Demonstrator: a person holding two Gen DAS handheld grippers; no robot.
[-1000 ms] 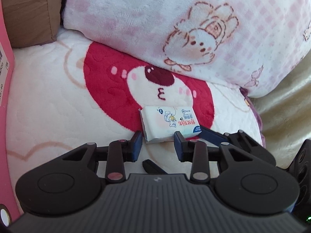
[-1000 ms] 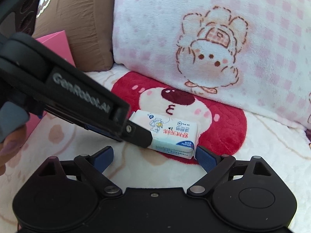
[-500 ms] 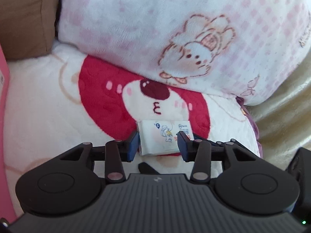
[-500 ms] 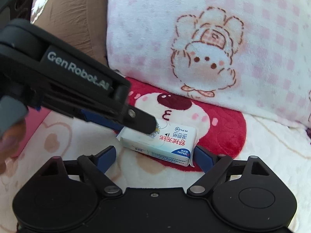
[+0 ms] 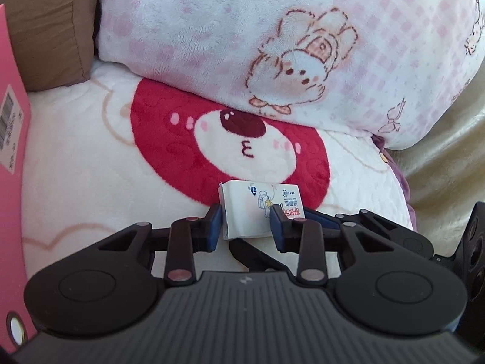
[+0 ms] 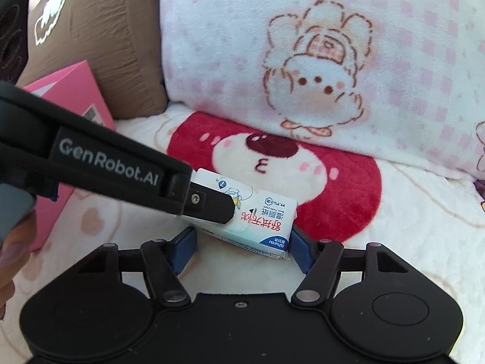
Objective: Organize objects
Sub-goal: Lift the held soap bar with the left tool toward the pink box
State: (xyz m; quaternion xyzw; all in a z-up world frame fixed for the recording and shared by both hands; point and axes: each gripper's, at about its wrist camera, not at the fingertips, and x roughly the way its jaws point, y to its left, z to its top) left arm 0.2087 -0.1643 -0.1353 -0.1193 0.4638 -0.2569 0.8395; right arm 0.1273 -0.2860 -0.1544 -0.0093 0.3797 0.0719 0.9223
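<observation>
I read the step in hand as a handover of the tissue pack [image 6: 251, 215] from my left gripper [image 5: 245, 227] to my right gripper [image 6: 242, 244]. To do it well, I would let the right jaws finish closing squarely on the pack's two short ends before the left lets go, keep both wrists level with each other so the soft pack does not twist, and avoid squeezing so hard that the wrapper buckles.

In the left wrist view the pack sits low in the centre of the frame, and the two blue pads are clamped on its near end, one on each side, the jaws still drawing in. In the right wrist view the pack lies just below centre, tilted down to the right, with the left gripper's black finger crossing its top from the left edge of the frame. The right jaws are closing with the pack between them; the right pad looks to be at the pack's corner, while the left pad seems just apart from it, so I do not count that as a grip yet.

Behind the pack lies the bear blanket [image 6: 348, 188], with the bunny pillow [image 6: 303, 60] in the upper half and a pink box [image 6: 75, 94] at left.
</observation>
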